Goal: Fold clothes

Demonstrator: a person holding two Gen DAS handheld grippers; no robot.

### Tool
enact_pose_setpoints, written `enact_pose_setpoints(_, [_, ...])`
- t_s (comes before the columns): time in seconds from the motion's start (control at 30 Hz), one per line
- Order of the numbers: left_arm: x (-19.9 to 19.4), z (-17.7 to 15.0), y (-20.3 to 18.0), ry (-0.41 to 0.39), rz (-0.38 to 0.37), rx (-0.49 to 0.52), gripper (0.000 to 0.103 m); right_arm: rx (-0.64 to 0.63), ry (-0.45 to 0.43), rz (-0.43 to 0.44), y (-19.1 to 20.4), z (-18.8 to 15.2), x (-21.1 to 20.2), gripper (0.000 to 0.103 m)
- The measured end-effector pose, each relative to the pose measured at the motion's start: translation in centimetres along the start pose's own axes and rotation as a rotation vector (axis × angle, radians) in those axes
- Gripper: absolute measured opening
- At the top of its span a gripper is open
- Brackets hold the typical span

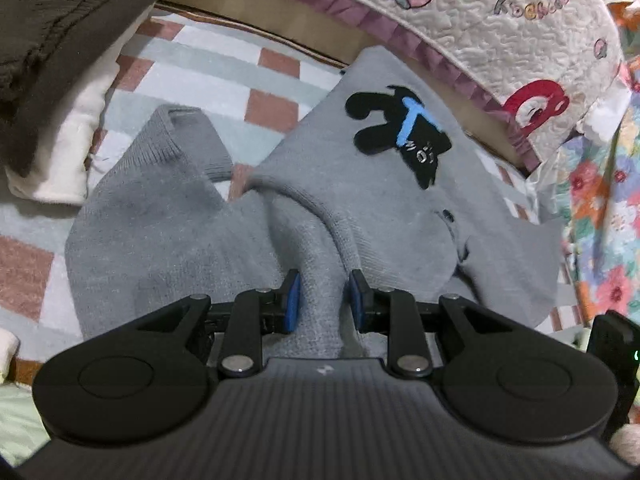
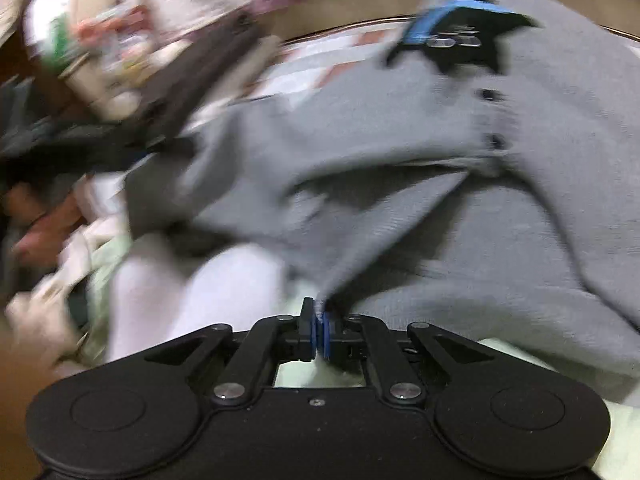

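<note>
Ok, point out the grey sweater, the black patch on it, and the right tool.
grey sweater (image 1: pixel 168 240): left wrist view, on its flat knit body.
black patch (image 1: pixel 416 136): left wrist view, patch centre.
right tool (image 2: pixel 319 330): right wrist view, between its fingertips.

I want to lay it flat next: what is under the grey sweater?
Under the grey sweater lies a checked blanket, pink, white and pale green, showing around its edges. Whatever sits beneath the sweater's middle is covered.
</note>
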State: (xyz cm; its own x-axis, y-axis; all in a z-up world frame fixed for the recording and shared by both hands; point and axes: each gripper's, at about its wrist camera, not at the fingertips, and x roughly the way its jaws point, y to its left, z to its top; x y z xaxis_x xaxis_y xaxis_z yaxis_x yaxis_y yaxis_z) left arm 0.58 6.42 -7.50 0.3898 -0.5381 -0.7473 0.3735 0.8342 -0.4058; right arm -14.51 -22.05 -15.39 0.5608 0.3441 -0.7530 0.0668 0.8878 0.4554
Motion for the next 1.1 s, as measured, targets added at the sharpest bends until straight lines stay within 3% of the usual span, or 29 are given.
enact_pose_setpoints(0.07, [-0.4,0.0,-0.6,-0.005,0.003,0.032,0.023,0.052,-0.006,0.026,-0.3,0.4,0.0,0.017])
enact_pose_setpoints(0.13, [-0.8,0.0,-1.1,-0.015,0.023,0.062,0.023,0.058,-0.03,0.054,0.1,0.9,-0.4,0.044])
enact_pose_setpoints(0.2, [-1.6,0.3,-1.4,-0.044,0.093,0.082,0.024,0.06,-0.039,0.055,0.5,1.6,-0.6,0.052])
enact_pose_setpoints(0.33, [-3.0,0.8,-2.0,-0.101,0.233,0.121,0.023,0.058,-0.057,-0.038,0.2,3.0,0.2,0.065])
enact_pose_setpoints(0.4, [-3.1,0.7,-2.0,-0.101,0.184,0.1,0.023,0.071,-0.063,-0.077,-0.6,3.5,0.9,0.065])
enact_pose_setpoints(0.47, [-2.9,0.6,-1.9,-0.091,0.093,0.065,0.023,0.125,-0.065,-0.041,-1.6,3.7,2.1,0.06])
enact_pose_setpoints(0.5, [-2.8,0.5,-1.8,-0.086,0.047,0.047,0.023,0.146,-0.073,-0.015,-1.9,3.8,2.6,0.029])
enact_pose_setpoints(0.53, [-2.5,0.3,-2.0,-0.077,0.009,0.038,0.023,0.139,-0.078,0.01,-1.9,3.8,2.8,0.006])
enact_pose_setpoints(0.63, [-1.0,-0.7,-3.2,-0.041,-0.08,0.042,0.023,0.1,-0.144,0.101,-0.6,3.4,1.4,0.006])
enact_pose_setpoints(0.87, [2.6,-3.1,-6.1,0.046,-0.269,0.05,0.023,0.103,-0.095,0.251,0.8,0.4,-3.5,0.006])
enact_pose_setpoints(1.0, [4.7,-4.6,-6.6,0.104,-0.217,0.059,0.023,0.116,0.021,0.258,0.1,-1.5,-2.9,0.006])
enact_pose_setpoints(1.1, [5.4,-5.1,-6.6,0.136,-0.168,0.077,0.023,0.109,0.051,0.199,0.1,-2.3,-2.3,0.006])
